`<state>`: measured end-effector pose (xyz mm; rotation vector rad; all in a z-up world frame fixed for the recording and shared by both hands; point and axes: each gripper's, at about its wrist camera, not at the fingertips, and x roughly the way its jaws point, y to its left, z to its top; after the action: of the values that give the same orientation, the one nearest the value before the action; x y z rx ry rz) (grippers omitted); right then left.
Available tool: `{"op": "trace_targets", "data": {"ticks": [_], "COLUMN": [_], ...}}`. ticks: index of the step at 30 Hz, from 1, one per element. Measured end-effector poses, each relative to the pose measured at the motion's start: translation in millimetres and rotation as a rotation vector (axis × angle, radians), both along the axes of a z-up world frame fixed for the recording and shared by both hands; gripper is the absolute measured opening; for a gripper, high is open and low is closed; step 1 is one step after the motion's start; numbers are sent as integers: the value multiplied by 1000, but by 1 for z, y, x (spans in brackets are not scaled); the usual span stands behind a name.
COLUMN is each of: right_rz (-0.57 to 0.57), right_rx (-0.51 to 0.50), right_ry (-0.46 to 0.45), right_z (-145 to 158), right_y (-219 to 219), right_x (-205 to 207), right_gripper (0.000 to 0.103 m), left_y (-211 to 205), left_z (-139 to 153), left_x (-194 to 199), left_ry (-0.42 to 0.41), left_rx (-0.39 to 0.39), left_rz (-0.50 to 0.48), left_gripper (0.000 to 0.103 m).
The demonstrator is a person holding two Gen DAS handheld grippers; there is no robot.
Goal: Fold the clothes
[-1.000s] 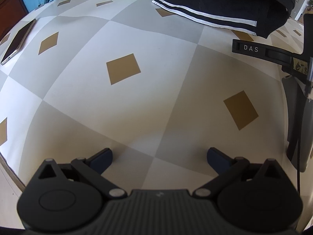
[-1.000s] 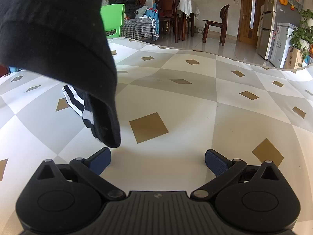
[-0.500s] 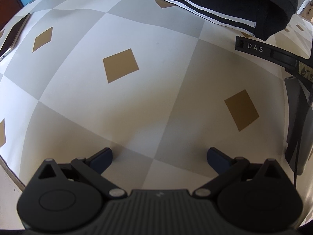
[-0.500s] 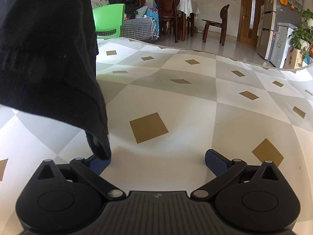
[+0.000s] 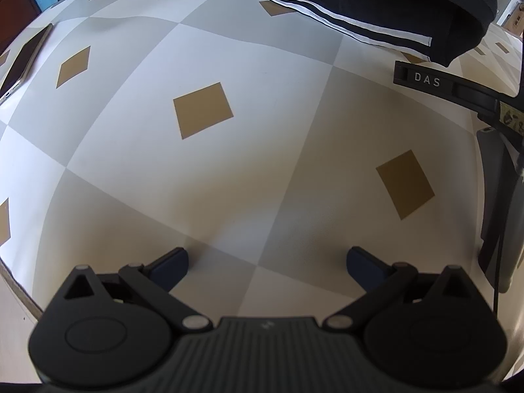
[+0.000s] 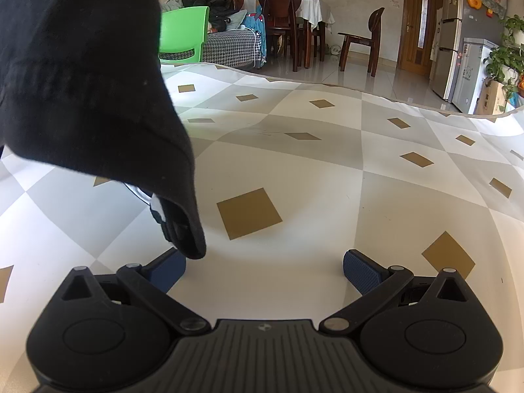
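Table: big top under a checked cloth (image 5: 137, 150), grey and cream squares with tan diamonds; it carries everything. I stand at its near edge.

Garment: black garment (image 5: 386, 3) with white stripes along one hem, lying toward the far right corner of the table in my left view. In my right view the same black cloth (image 6: 98, 98) hangs as a big drooping fold over the upper left, its lowest tip just above my right tongs' left finger.

Change, garment: half a second ago that hanging tip covered the left finger; now it has swung a little right and clear, and the white striping shows again beneath it. I judge the cloth is swinging loose, not gripped by me.

Change, left view: the striped hem has shifted slightly in the frame over the last second; little else differs.

Left tongs (image 5: 267, 260): wide open, holding nothing, hovering over bare cloth near the table's near edge.

Right tongs (image 6: 263, 267): wide open, empty; the fold's tip is just beside one finger, not between the two.

Meaning: no fold in hand yet; I judge the next job is to catch that hanging edge.

Small items: a phone (image 5: 24, 62) by the left edge.
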<state>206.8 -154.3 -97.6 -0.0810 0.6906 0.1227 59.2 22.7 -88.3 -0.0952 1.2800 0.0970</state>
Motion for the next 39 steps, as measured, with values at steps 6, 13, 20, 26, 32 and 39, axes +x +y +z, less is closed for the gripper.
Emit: {"op": "trace_targets", "data": {"ticks": [6,13,20,26,32,39], "right_rz": [0,0,0,0,0,0], "right_rx": [0,0,0,0,0,0], "right_ry": [0,0,0,0,0,0], "right_z": [0,0,0,0,0,0], "right_y": [0,0,0,0,0,0], "right_x": [0,0,0,0,0,0], "right_gripper": [103,103,103,103,103,103], "left_y": [-1,-2,-1,-2,-2,-3], "left_z": [0,1,1,2,2,3], "left_x": [-5,-10,-14,-17,-18,-19], "left_ry": [-25,-38,-55,-69,-73,-76], "left_rx": [5,8,8,10,10,11], "left_rz": [0,1,5,4,4,2], "left_gripper": [103,103,103,103,103,103]}}
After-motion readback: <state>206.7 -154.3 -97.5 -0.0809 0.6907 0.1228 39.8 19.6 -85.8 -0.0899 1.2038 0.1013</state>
